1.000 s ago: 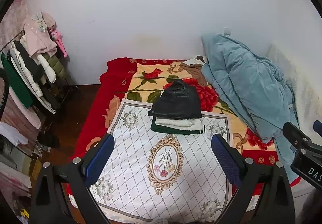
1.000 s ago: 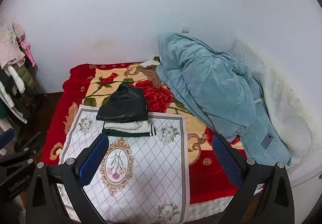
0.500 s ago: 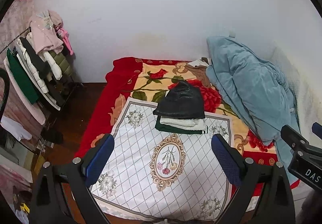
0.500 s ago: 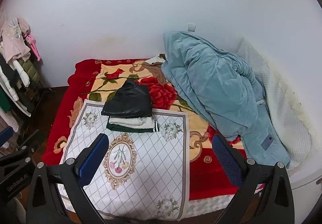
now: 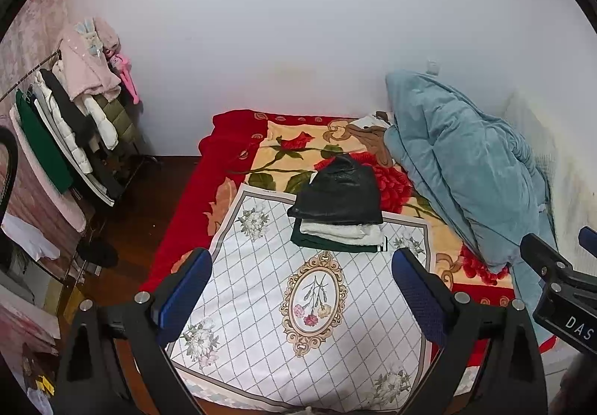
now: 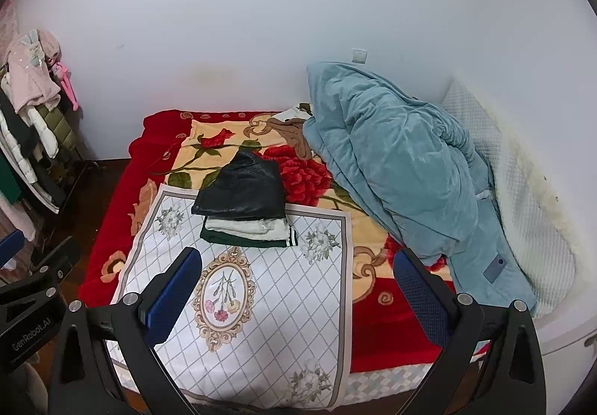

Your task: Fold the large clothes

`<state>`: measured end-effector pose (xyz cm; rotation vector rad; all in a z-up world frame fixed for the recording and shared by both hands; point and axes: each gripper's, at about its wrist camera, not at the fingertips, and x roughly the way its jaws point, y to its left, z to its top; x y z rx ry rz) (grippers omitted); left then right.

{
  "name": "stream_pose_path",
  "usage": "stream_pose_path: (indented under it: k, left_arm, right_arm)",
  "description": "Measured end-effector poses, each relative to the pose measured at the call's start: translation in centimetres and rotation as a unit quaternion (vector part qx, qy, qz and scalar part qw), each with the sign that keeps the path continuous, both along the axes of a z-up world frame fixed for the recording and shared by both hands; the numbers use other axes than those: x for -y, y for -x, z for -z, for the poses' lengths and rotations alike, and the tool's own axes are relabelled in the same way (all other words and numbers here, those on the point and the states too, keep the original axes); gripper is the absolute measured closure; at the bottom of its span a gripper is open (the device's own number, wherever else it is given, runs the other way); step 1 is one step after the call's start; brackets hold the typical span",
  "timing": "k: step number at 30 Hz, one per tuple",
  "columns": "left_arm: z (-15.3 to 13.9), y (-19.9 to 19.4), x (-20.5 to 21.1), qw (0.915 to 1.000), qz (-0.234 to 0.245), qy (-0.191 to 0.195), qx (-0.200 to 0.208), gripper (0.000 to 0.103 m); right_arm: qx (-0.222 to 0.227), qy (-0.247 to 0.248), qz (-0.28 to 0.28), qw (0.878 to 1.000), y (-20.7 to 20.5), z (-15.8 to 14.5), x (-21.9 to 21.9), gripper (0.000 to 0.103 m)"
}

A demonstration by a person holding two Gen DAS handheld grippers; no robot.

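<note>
A stack of folded clothes sits on the bed: a black leather garment (image 5: 341, 193) (image 6: 244, 191) on top, a white garment (image 5: 341, 232) (image 6: 246, 226) under it, and a dark green one (image 5: 321, 241) (image 6: 227, 237) at the bottom. The stack rests at the far end of a white floral cloth (image 5: 302, 306) (image 6: 261, 303). My left gripper (image 5: 302, 293) is open and empty, held well above the cloth. My right gripper (image 6: 298, 284) is open and empty, also far back from the stack.
A bunched light blue quilt (image 5: 466, 168) (image 6: 403, 168) lies along the bed's right side against a white padded headboard (image 6: 522, 198). A red floral blanket (image 5: 231, 146) covers the bed. A clothes rack (image 5: 71, 131) with hanging garments stands on the left over dark wooden floor.
Both grippers have pulled back and up from the bed, so the stack and cloth look smaller and more of the room shows. The jaws stayed open.
</note>
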<state>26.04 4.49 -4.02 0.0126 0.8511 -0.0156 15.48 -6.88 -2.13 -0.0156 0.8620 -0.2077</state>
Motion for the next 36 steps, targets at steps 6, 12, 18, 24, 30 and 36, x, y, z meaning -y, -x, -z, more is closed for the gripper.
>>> stream_pose_path:
  k: [6,12,18,24,30,36]
  left_arm:
    - [-0.17,0.01,-0.14,1.0,0.001,-0.001,0.001,0.005]
    - [-0.11,0.01,-0.09,1.0,0.001,0.0,0.001,0.005]
    - [-0.61,-0.13,-0.21,1.0,0.006,-0.001,0.003,0.005]
    - [-0.77,-0.03,-0.23,1.0,0.009,0.001,0.003,0.005]
    - [-0.91,0.08,-0.22,0.9999,0.01,0.003,0.003,0.005]
    - [-0.91,0.29,-0.1,0.9999,0.011,0.004,0.002,0.005]
  right_arm:
    - [-0.001,-0.002,-0.001,1.0,-0.02,0.03,-0.08,0.0]
    - [0.0,-0.002,-0.004,1.0,0.05,-0.05,-0.34,0.0]
    - [0.0,-0.004,-0.007,1.0,0.25,-0.17,-0.52,0.0]
    - [-0.001,-0.005,-0.008,1.0,0.31,-0.13,-0.56,0.0]
    - [-0.001,-0.006,-0.01,1.0,0.49,-0.28,-0.75,0.0]
    - [0.0,-0.006,-0.009,1.0,0.74,-0.28,-0.84,0.0]
